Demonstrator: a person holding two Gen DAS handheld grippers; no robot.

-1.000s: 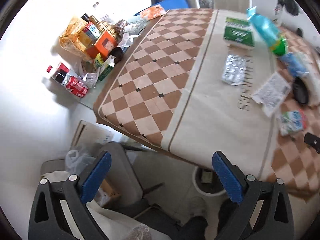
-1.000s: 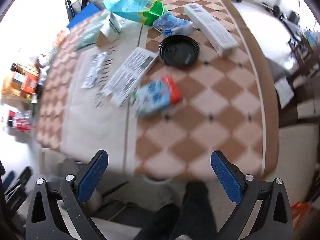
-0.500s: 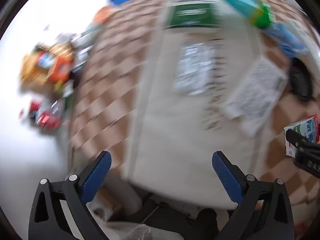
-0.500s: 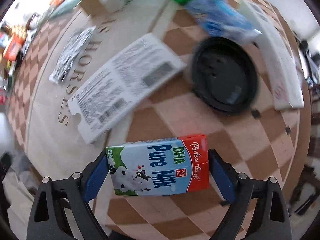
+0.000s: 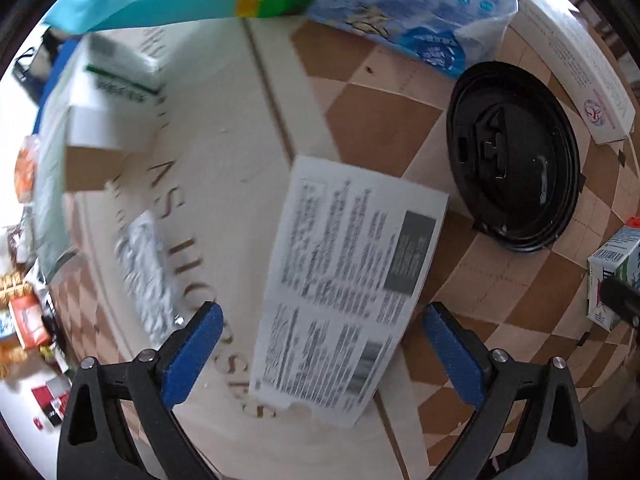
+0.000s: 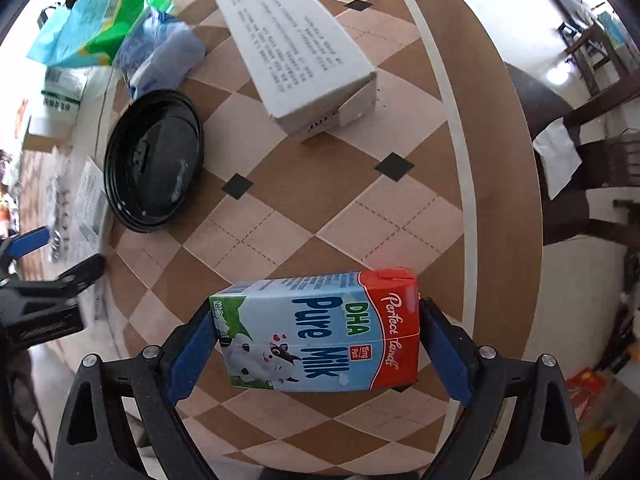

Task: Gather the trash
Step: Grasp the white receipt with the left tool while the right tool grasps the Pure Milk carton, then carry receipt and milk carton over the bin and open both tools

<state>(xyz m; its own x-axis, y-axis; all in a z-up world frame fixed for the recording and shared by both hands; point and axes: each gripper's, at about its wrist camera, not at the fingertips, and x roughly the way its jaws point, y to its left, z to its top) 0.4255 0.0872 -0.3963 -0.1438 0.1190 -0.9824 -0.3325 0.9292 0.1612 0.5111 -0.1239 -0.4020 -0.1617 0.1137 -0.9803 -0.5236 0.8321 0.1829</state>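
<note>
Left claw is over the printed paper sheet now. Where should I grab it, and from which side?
The paper sheet lies flat on the tablecloth, so no face offers a pinch. Its near corner sits between the open left claw fingers. Probably best: come low from the near side and catch that edge, or slide it to the table edge first.

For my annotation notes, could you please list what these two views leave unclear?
- Printed white sheet, left wrist view: text smeared by motion blur.
- Milk carton, left wrist view: cut off by the frame edge and the right tongs.
- Milk carton, right wrist view: its ends hidden behind the right tongs pads, so contact is unclear.
</note>
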